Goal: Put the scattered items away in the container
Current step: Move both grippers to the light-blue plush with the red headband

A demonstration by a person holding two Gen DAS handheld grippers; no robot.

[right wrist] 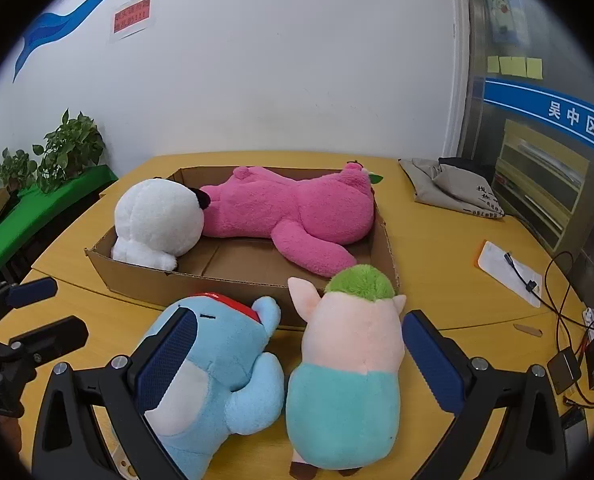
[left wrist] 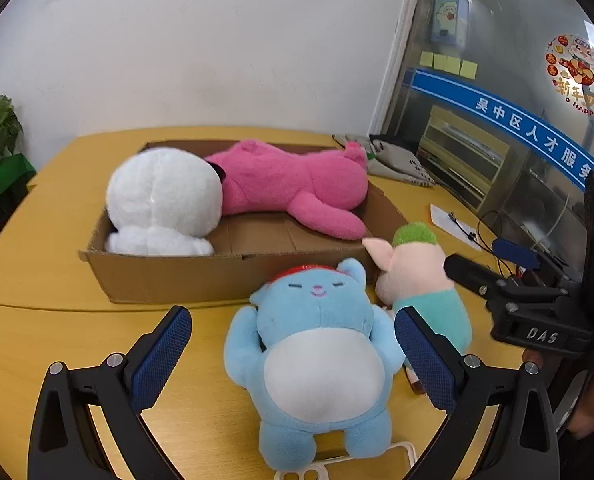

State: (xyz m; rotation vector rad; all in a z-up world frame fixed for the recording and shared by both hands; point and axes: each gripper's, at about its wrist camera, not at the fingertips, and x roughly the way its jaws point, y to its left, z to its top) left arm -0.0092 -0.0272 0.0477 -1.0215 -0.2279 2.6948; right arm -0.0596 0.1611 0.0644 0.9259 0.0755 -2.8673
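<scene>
A shallow cardboard box [left wrist: 233, 276] with raw corrugated edges sits on the yellow wooden table [left wrist: 37, 320], already holding a round white plush [left wrist: 165, 196] and a long, shaggy pink bear [left wrist: 293, 184] lying on its side. Just in front of the box two fuzzy toys rest side by side — a sky-blue cat [left wrist: 317, 360] with a white belly and red cap, and a pale pink pig [right wrist: 353, 368] with a green tuft and teal body. The left claw [left wrist: 293, 360] gapes wide around the cat, the right claw [right wrist: 297, 364] wide around the pig — blue textured pads, nothing gripped.
</scene>
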